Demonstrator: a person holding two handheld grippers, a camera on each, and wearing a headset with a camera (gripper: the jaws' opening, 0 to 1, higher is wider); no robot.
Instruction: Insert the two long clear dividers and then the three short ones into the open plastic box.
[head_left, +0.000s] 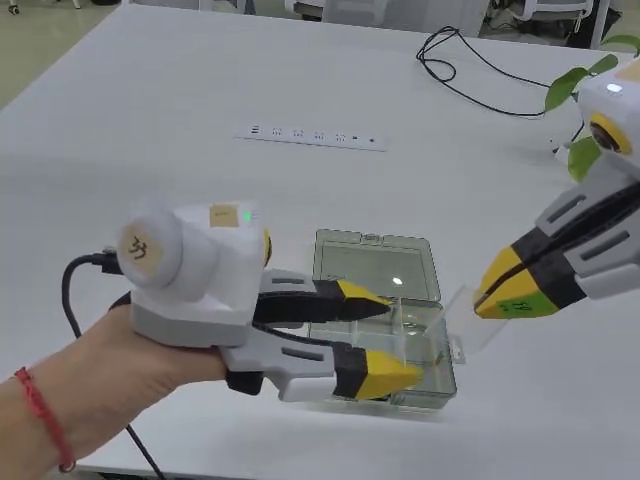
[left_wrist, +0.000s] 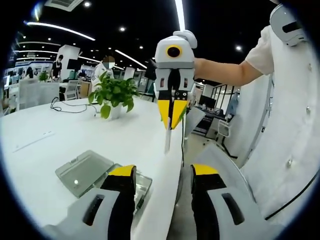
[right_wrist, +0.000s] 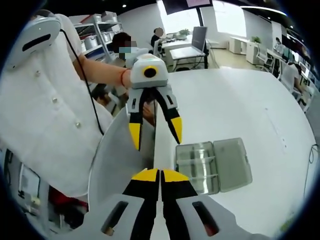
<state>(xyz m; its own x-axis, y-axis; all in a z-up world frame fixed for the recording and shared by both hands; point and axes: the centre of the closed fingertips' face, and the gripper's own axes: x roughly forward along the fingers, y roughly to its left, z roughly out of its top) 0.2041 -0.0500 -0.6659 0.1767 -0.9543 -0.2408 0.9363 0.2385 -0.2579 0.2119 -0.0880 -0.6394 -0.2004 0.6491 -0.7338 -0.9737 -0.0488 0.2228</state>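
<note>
Now your left gripper (head_left: 396, 338) reaches in from the left in the head view. Its fingers are spread wide and hold nothing, and its yellow tips lie over the near side of the box (head_left: 436, 382). You cannot tell from these views whether the tips touch the box. Your hand (head_left: 120, 370) wraps the gripper's body from below.

Your right gripper (head_left: 486, 298) hangs above the table (head_left: 200, 80) just right of the box, with its fingers pressed together on a clear divider (left_wrist: 168, 138). In the left gripper view the divider sticks out below the tips as a thin pale strip, clear of the table. In the right gripper view it runs edge-on between the closed fingers.

The box sits open near the table's front edge, with its lid (head_left: 372, 262) folded flat on the far side. The right gripper view shows clear strips across the base, but you cannot count them.

Farther back lies a power strip (head_left: 312, 136). A black cable (head_left: 470, 60) loops at the far right beside a plant (left_wrist: 112, 92).
</note>
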